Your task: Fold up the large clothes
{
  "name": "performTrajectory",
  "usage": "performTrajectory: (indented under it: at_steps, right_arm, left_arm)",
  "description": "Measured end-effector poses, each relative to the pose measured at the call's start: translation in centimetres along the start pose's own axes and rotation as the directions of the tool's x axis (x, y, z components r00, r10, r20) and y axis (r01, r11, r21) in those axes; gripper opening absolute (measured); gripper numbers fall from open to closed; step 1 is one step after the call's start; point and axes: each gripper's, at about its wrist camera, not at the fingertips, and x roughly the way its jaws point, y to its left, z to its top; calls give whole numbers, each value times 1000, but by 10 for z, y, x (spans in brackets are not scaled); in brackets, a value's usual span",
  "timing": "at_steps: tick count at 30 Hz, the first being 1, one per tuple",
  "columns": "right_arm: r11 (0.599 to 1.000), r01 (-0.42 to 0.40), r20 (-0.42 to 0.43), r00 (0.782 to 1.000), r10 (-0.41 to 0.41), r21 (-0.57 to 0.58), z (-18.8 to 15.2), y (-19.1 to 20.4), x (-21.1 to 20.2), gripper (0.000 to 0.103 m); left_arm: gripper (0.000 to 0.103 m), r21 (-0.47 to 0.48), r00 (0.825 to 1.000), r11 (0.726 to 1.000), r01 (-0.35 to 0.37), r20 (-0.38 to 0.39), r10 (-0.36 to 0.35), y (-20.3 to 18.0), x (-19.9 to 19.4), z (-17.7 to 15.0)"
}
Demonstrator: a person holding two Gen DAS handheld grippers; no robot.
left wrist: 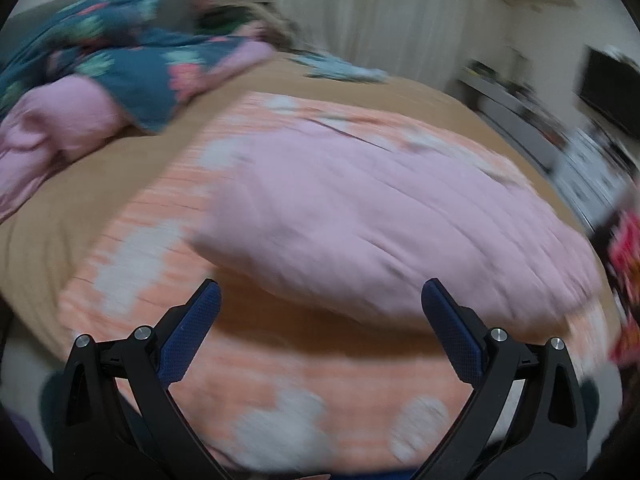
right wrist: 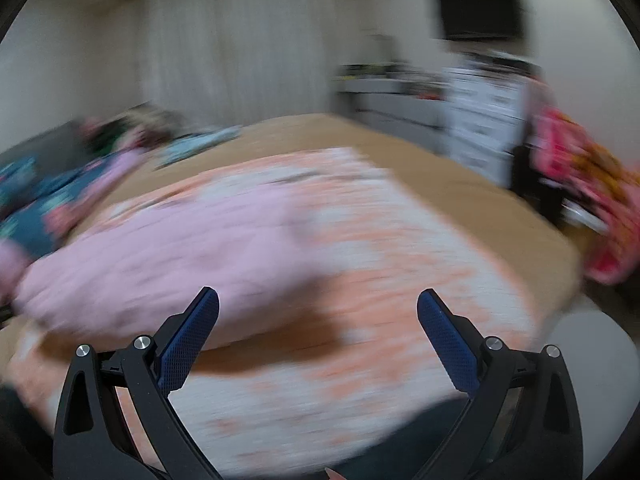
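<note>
Two blue-padded black fingers (left wrist: 200, 332) of the left gripper (left wrist: 320, 300) stand spread wide, pinching nothing, above the peach-and-white patterned quilted blanket (left wrist: 288, 384) that serves here as the landmark. Lying on that blanket, toward its far half and just beyond the fingertips, is the large pale pink soft garment (left wrist: 380, 216) to be folded; it appears doubled over once, its near edge casting a shadow on the blanket. The open stance suggests a hand between grips, likely poised to take that near edge. The blanket itself covers a tan bed sheet (left wrist: 52, 232). To the blanket's far left sits one heap of dark teal floral cloth (left wrist: 132, 68) mixed with more pink fabric, seemingly waiting its turn. Off the blanket's right edge hangs one bright red-and-pink patterned cloth (left wrist: 628, 264). Everything is smeared by motion blur.

From the right wrist, the right gripper (right wrist: 318, 302) shows its two blue-padded fingers (right wrist: 448, 344) likewise spread apart and empty. The pink garment (right wrist: 160, 248) occupies the blanket's (right wrist: 420, 288) left portion, leaving the right portion bare as a working surface. Count: two grippers, one pink garment on the blanket, one teal heap (right wrist: 32, 196) to its left, one red cloth (right wrist: 600, 216) to its right, one black wall screen (right wrist: 480, 4) beyond.
</note>
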Motion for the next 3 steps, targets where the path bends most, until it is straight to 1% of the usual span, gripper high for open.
performTrajectory:
  at_steps: [1, 2, 3]
  right_arm:
    - [996, 73, -9, 997, -73, 57, 3, -35, 10, 99]
    - [987, 126, -20, 992, -124, 98, 4, -62, 18, 99]
    - [963, 225, -47, 974, -220, 151, 3, -106, 31, 99]
  left_arm:
    - [94, -46, 1000, 999, -23, -7, 23, 21, 8, 13]
    - [94, -90, 998, 994, -60, -9, 59, 44, 17, 26]
    - [94, -113, 996, 990, -89, -6, 89, 60, 23, 35]
